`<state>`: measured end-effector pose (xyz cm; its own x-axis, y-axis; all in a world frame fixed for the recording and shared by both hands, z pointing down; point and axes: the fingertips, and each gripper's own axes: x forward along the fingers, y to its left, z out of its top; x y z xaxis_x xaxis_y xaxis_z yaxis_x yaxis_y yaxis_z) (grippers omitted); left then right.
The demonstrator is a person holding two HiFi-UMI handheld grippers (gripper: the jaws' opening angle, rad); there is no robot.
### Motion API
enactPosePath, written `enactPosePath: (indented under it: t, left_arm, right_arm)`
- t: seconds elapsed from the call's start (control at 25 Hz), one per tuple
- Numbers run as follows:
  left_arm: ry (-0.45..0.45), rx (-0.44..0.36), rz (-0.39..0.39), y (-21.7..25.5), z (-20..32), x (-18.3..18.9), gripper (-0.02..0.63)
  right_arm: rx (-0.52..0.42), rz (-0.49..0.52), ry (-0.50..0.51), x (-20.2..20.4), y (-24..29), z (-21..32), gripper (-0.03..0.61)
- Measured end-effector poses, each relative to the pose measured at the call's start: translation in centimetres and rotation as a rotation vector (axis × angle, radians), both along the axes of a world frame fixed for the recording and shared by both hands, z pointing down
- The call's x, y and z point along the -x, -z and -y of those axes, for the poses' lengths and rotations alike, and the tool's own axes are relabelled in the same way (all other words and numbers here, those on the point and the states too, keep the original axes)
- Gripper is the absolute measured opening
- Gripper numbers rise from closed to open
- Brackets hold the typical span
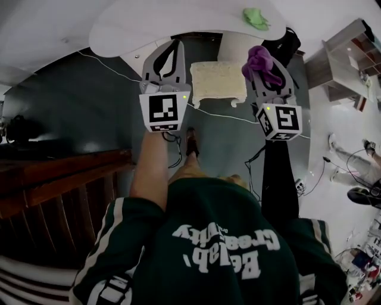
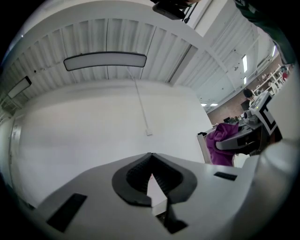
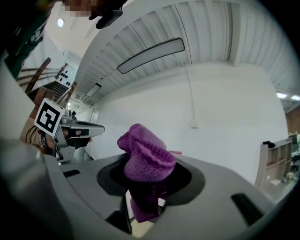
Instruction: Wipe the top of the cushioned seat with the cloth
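Observation:
The cushioned seat (image 1: 218,82) is a cream square stool on the dark floor ahead, between my two grippers in the head view. My right gripper (image 1: 262,67) is shut on a bunched purple cloth (image 1: 259,59), held above the floor just right of the seat. The cloth (image 3: 146,159) bulges out over the jaws in the right gripper view. My left gripper (image 1: 176,43) is left of the seat, shut, tips touching and nothing between them (image 2: 151,155). Both gripper views look up at a white wall and ceiling. The cloth (image 2: 222,143) shows at the right of the left gripper view.
A white round table (image 1: 178,24) stands beyond the seat with a green object (image 1: 256,18) on it. A white cable (image 1: 238,116) crosses the floor. A wooden railing (image 1: 59,179) is at the left, a shelf unit (image 1: 351,59) at the right, a black bag (image 1: 289,44) beside the table.

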<state>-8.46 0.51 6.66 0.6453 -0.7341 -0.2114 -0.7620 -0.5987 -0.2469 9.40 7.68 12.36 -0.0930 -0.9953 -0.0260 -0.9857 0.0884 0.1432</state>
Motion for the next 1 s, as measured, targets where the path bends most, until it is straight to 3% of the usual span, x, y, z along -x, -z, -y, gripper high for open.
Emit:
enactPosePath:
  t: [0.24,0.4,0.56,0.76,1.0]
  left_arm:
    - [-0.057,0.038,-0.004,-0.5,8.0,-0.2,0.015]
    - [-0.101,0.044,0.046,-2.1,12.0,-0.8,0.014]
    - [-0.134,0.051,0.072,-4.2,14.7,-1.6,0.014]
    - [-0.142,0.073,0.073,-7.6,16.8,-2.9,0.015]
    - [-0.157,0.089,0.094,-11.7,18.6,-4.9,0.015]
  right_arm:
    - [0.031,0.002,-0.022,0.9,-0.3,7.5,0.173]
    - [0.064,0.012,-0.023,1.6,-1.3,11.4,0.172]
    - [0.101,0.015,0.009,2.6,-3.2,14.1,0.169]
    - [0.133,0.132,0.021,2.0,-7.0,15.5,0.170]
    - [0.203,0.163,0.045,1.1,-12.3,18.3,0.167]
